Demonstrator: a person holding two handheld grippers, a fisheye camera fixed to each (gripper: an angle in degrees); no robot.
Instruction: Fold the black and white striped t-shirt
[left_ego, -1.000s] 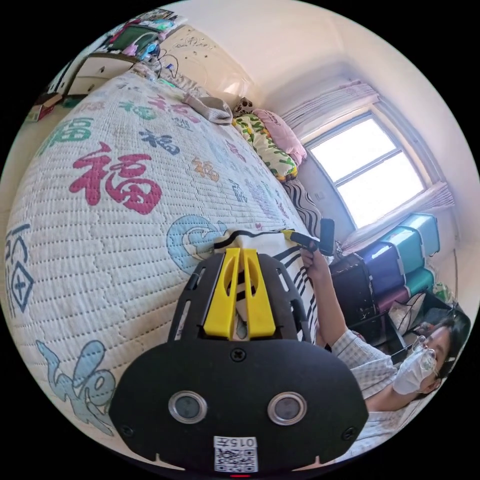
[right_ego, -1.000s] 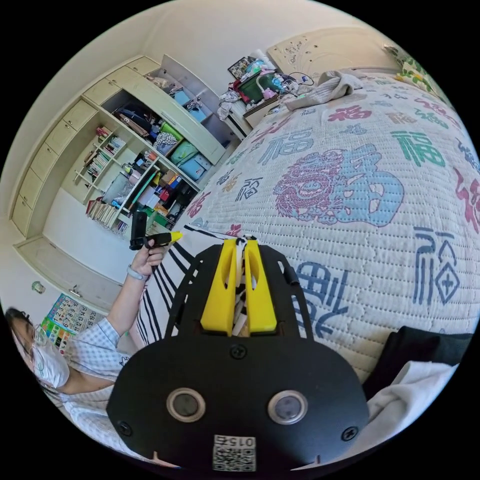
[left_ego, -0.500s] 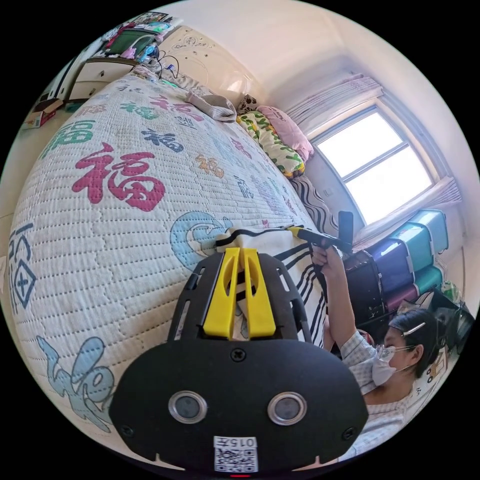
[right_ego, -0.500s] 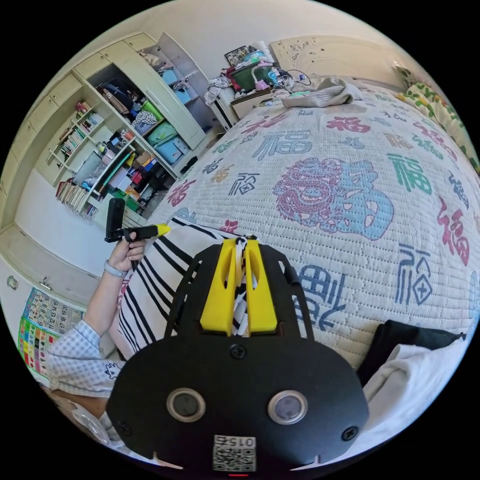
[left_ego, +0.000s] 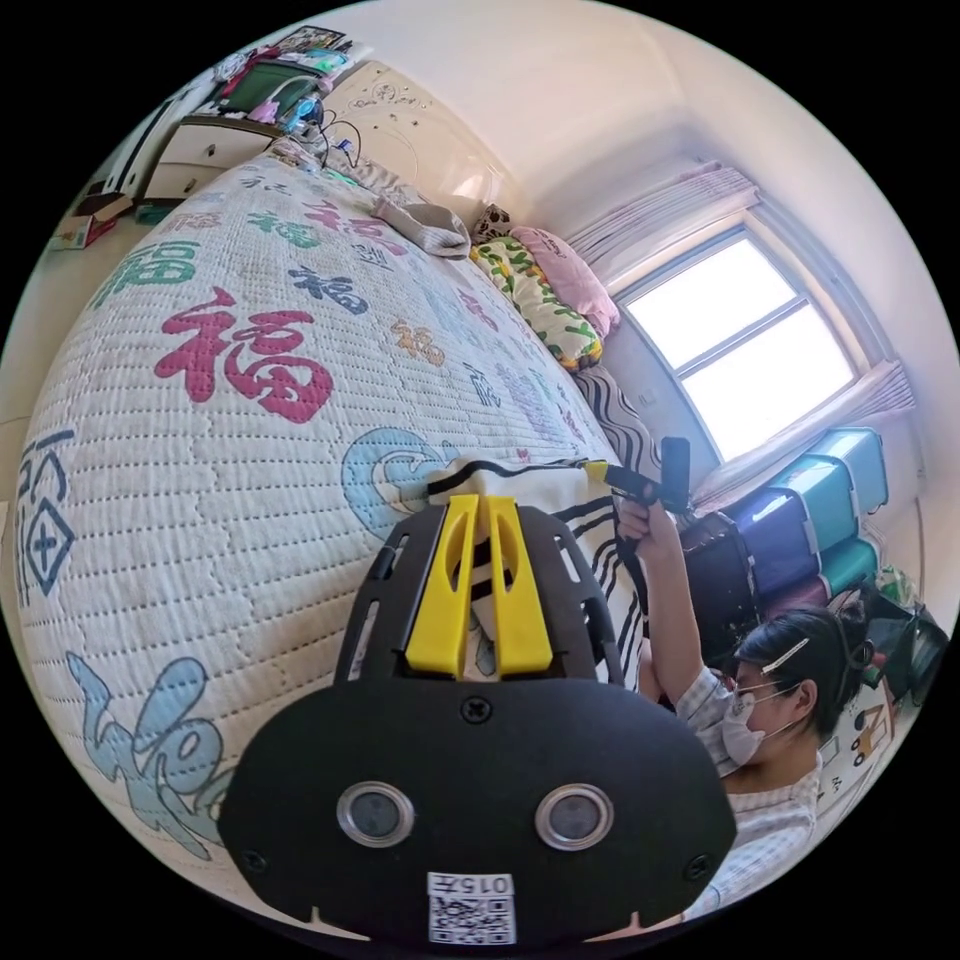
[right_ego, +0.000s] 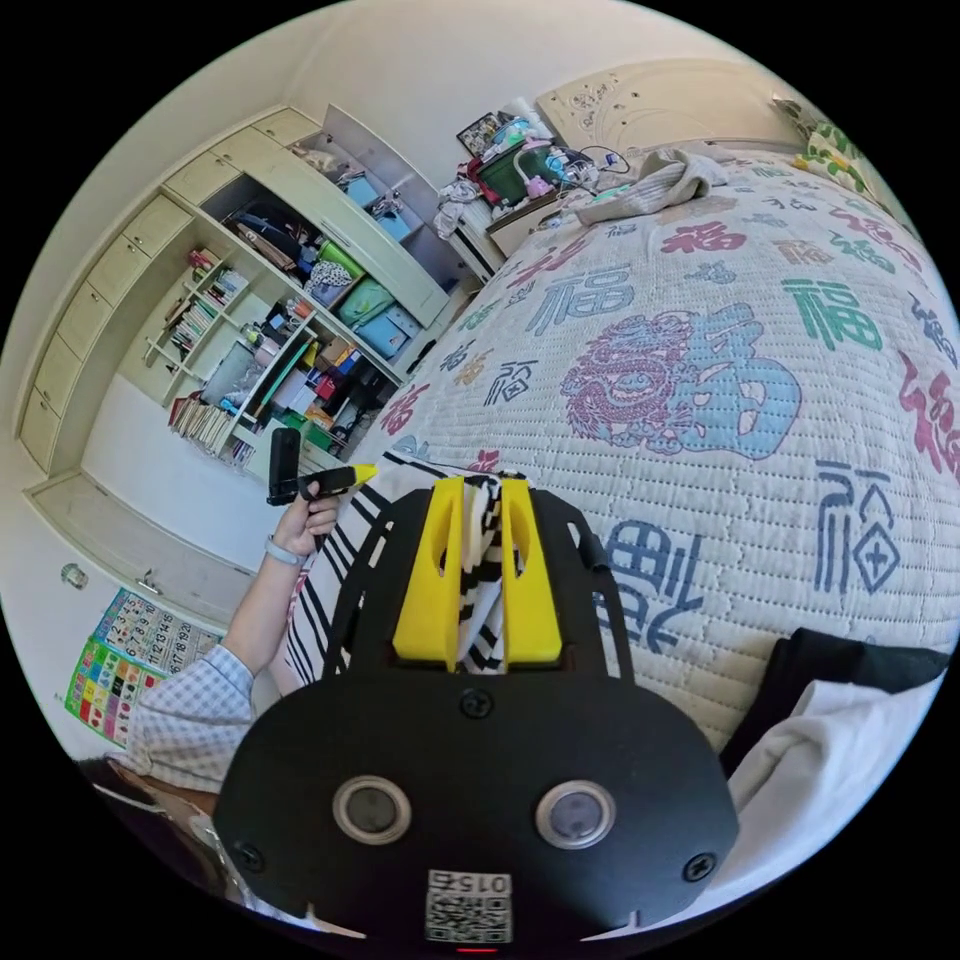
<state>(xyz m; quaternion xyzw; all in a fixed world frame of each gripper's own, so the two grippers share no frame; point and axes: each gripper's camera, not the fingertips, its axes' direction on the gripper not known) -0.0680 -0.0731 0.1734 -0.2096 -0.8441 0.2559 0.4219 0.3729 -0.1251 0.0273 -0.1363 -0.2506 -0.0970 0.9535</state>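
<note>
Across quilted bed (left_ego: 230, 450) edge: striped t-shirt (left_ego: 590, 560) stretched between tools, hanging, no fold visible yet. Left tool (left_ego: 478, 505) clamped on one corner; right tool (right_ego: 482, 490) jaws slightly parted, cloth bunched between.

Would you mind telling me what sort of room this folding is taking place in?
Most likely a bedroom in a home. A bed under a quilted cover takes up most of the space, pillows are piled by the window, and a built-in wardrobe with open shelves lines one wall.
</note>
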